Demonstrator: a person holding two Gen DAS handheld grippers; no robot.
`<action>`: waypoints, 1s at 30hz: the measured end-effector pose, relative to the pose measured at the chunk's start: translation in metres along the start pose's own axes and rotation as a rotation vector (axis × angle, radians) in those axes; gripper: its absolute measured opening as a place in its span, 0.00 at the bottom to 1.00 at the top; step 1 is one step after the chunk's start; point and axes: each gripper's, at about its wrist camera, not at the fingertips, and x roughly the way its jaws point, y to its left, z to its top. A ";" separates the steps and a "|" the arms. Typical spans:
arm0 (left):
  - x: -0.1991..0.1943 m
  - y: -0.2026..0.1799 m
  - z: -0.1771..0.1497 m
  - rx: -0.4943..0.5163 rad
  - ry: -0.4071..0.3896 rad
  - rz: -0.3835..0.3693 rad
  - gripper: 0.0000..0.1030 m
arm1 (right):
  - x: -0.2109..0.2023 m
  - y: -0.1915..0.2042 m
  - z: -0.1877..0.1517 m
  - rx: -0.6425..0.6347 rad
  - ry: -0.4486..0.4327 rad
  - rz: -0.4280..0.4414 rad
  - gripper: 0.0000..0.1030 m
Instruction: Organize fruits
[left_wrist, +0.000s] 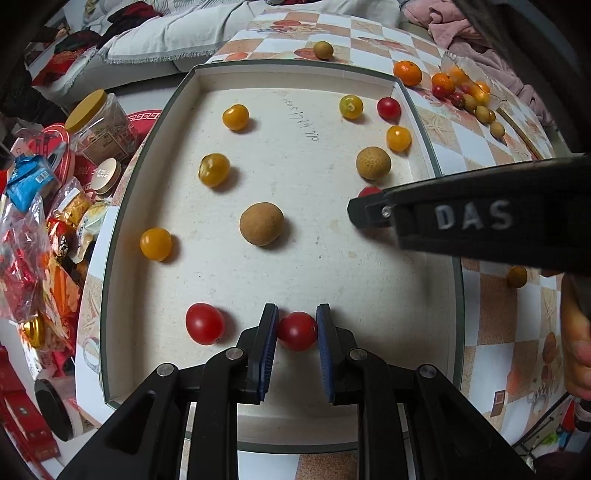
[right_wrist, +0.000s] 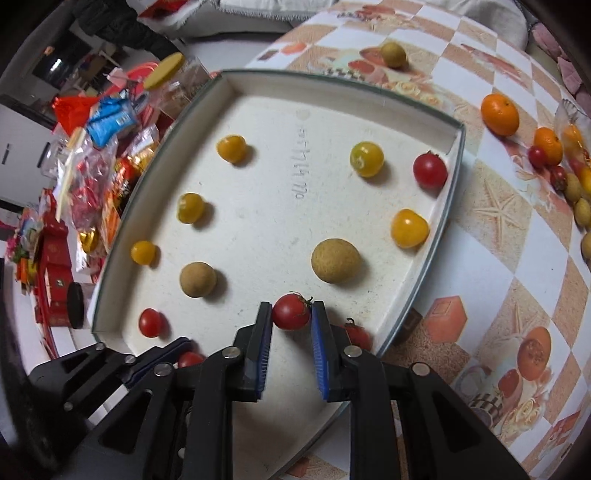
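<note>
left wrist view, lower centre: the left gripper (left_wrist: 297, 325) pinches a red cherry tomato (left_wrist: 297, 330) between its blue pads over the near floor of the white tray (left_wrist: 122, 206), with a second red tomato (left_wrist: 204, 323) just beside it to the left and a brown longan (left_wrist: 261, 223) at mid-frame. right wrist view, lower centre: the right gripper (right_wrist: 291, 317) likewise clamps a stemmed red tomato (right_wrist: 291, 311) above the tray's near edge, below a large longan (right_wrist: 335, 260). yellow tomatoes (right_wrist: 231, 148) lie in the upper tray, and loose oranges (right_wrist: 499, 113) sit on the checked tablecloth (right_wrist: 491, 229) at upper right.
</note>
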 end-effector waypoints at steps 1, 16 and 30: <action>0.000 0.001 0.001 -0.003 0.007 -0.001 0.22 | 0.002 0.000 0.000 0.003 0.012 0.003 0.33; -0.012 0.023 -0.001 -0.020 0.035 0.015 0.74 | -0.041 0.008 -0.004 0.042 -0.038 -0.076 0.89; -0.029 0.033 -0.004 0.019 0.124 0.075 0.99 | -0.061 0.013 -0.034 0.029 0.050 -0.186 0.89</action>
